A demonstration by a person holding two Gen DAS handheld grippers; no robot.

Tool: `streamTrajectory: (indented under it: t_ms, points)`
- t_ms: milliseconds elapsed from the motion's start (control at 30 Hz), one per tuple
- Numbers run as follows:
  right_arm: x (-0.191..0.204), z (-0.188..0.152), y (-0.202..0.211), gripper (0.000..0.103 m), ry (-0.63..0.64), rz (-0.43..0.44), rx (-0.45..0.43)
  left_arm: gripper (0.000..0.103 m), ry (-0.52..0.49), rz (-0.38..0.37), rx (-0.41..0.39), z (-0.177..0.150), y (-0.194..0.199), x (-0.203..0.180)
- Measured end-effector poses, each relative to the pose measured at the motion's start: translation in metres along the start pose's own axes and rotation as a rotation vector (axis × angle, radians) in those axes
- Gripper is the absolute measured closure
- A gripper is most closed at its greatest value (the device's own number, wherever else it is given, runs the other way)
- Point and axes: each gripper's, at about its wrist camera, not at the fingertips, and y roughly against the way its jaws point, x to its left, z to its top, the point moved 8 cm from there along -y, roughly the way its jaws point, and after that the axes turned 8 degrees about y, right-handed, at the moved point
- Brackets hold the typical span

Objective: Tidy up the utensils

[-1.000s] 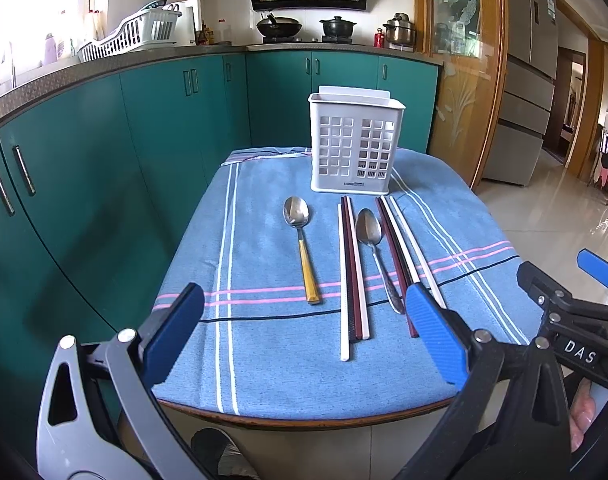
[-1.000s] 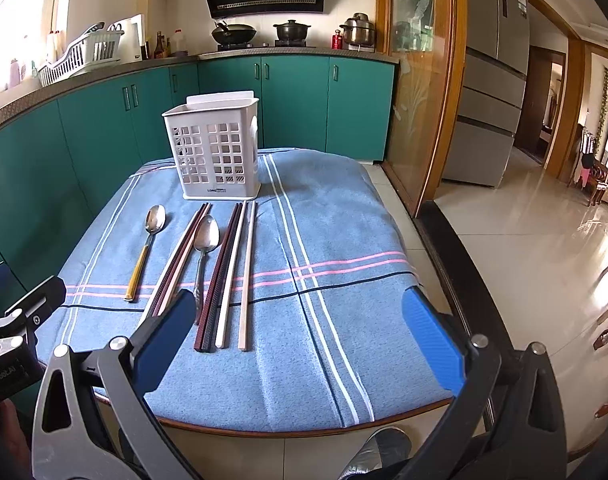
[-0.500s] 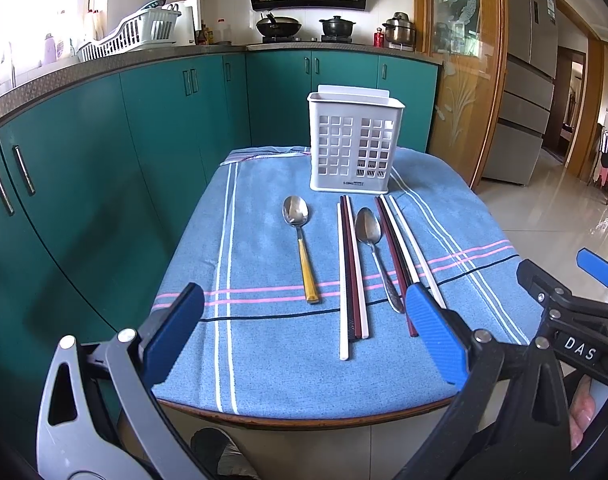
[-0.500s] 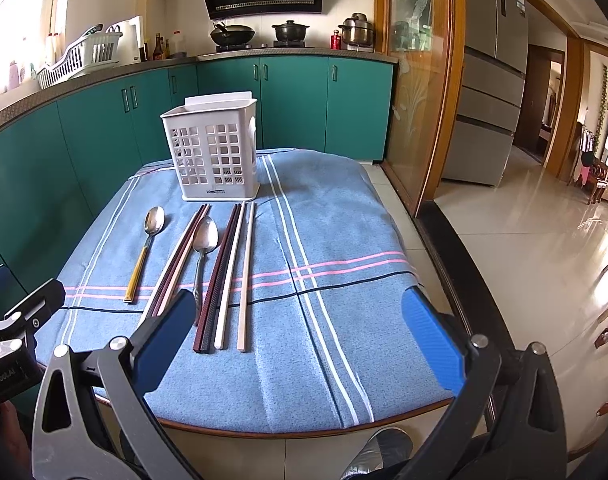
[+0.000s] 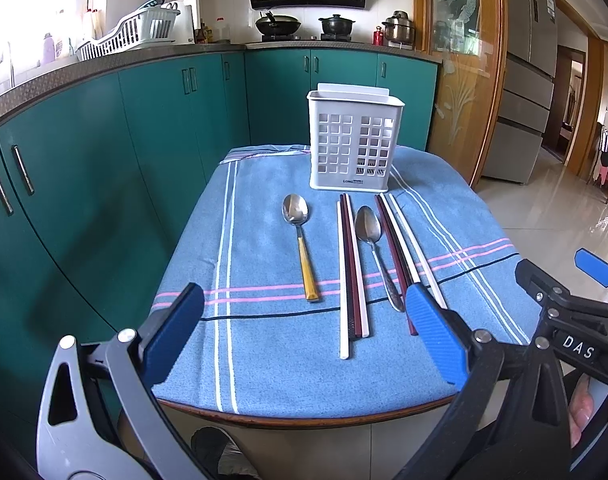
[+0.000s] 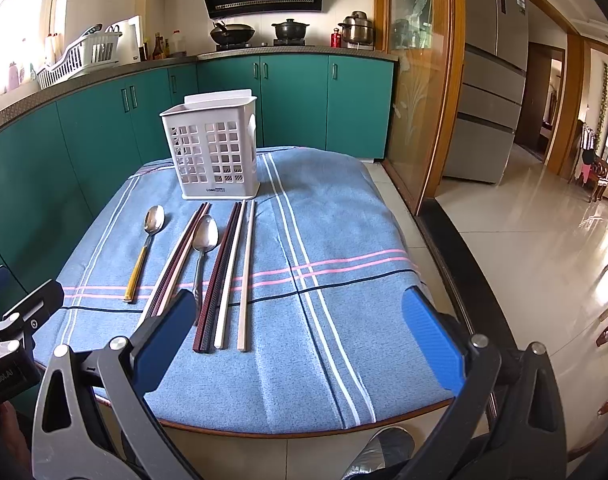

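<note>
Change since earlier frames: nothing of note; both grippers, the utensils and the holder sit as they did a second ago, so EARLIER comparison shows a held pose, not a move.
Left gripper (image 5: 304, 340): jaws spread wide, nothing between them; hovering off the near edge of the tabletop (image 5: 304, 420), above it and not touching.
Right gripper (image 6: 300, 344): likewise wide open and empty; poised at the near edge, to the right of the left one.
Holder (image 5: 354, 144): white perforated caddy, upright, at the far end of the blue striped cloth (image 5: 264, 360); appears empty, though its floor is hidden.
Yellow-handled spoon (image 5: 302, 248): leftmost piece; bowl toward the holder, handle toward the grippers; well apart from its neighbours.
Left chopstick group (image 5: 350, 272): white and dark sticks lying side by side, touching.
Steel spoon (image 5: 374, 248): between the two chopstick groups; bowl far, handle near.
Right chopstick group (image 6: 228, 272): dark pair, then a white stick, then a pale stick slightly apart.
Long axis: every piece runs near-to-far, roughly in line with each gripper's reach; near ends lie just ahead of the fingertips.
Nearer arm: judged, the left gripper for the yellow-handled spoon and left chopstick group; the right gripper for the right chopstick group; steel spoon about midway.
Bearing on next move: judged, jaws close across a handle, so a straight advance and descent should serve, with no turn of the wrist.
Progress: judged, nothing yet stowed.
</note>
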Motion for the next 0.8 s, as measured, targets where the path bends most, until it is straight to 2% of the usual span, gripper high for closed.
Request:
streamTrajectory:
  t_ms: [800]
  points:
    - [0.0022, -0.0019, -0.0034, 0.003, 0.004, 0.018, 0.004, 0.004, -0.011, -0.004, 0.008, -0.0012, -0.0017, -0.0037]
